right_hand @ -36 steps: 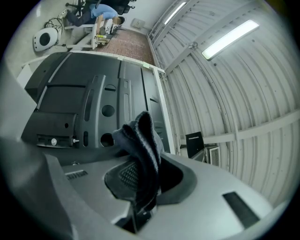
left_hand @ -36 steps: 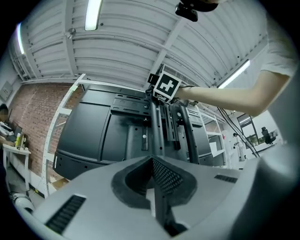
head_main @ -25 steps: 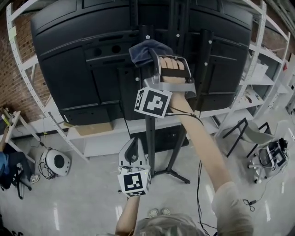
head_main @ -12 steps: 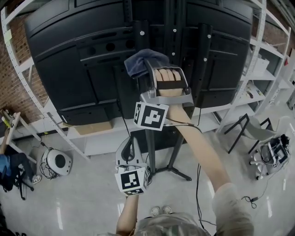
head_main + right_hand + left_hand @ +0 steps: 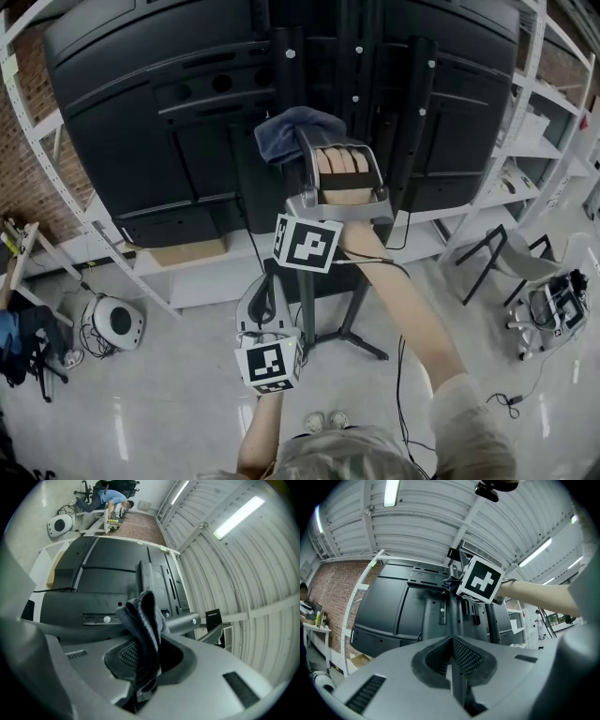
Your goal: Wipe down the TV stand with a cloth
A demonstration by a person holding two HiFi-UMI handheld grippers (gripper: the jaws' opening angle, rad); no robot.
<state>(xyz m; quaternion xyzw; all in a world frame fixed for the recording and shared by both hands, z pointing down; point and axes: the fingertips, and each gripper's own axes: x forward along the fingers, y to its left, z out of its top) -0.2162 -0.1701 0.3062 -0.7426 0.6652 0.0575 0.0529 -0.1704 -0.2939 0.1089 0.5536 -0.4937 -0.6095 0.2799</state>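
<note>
head view: tv stand (image 5: 291, 84), black, two upright posts running up the back of a large black tv (image 5: 122, 141), splayed legs on a pale glossy floor (image 5: 169, 412). cloth (image 5: 292, 131), dark blue-grey, bunched, lying over the left post at about mid-height of the tv back; actual contact not plain. right gripper (image 5: 307, 155), raised at arm's length, tip buried in the cloth, held by a bare hand (image 5: 342, 173); marker cube (image 5: 307, 244) below the hand. left gripper (image 5: 267, 291), held low and near the body, pointing toward the stand's lower pole, well apart from the cloth. white shelving (image 5: 56, 169) behind the tv at both sides; folding chair (image 5: 497, 267) at right; round white appliance (image 5: 117, 323) on the floor at left. left gripper view: left gripper (image 5: 452, 656), jaws brought together, ribbed pads meeting, nothing between them; tv stand (image 5: 452, 611) straight ahead; the other gripper's marker cube (image 5: 480, 579) and a forearm (image 5: 534, 595) above; brick wall (image 5: 323, 588) at left. right gripper view: right gripper (image 5: 140, 667), jaws clamped on the cloth (image 5: 143, 620), which stands up out of them in a thick fold; a round post of the tv stand (image 5: 185, 622) just behind the fold; tv (image 5: 108, 578) back panel beyond; a person in blue (image 5: 110, 498) bent over, far off at the top.
</note>
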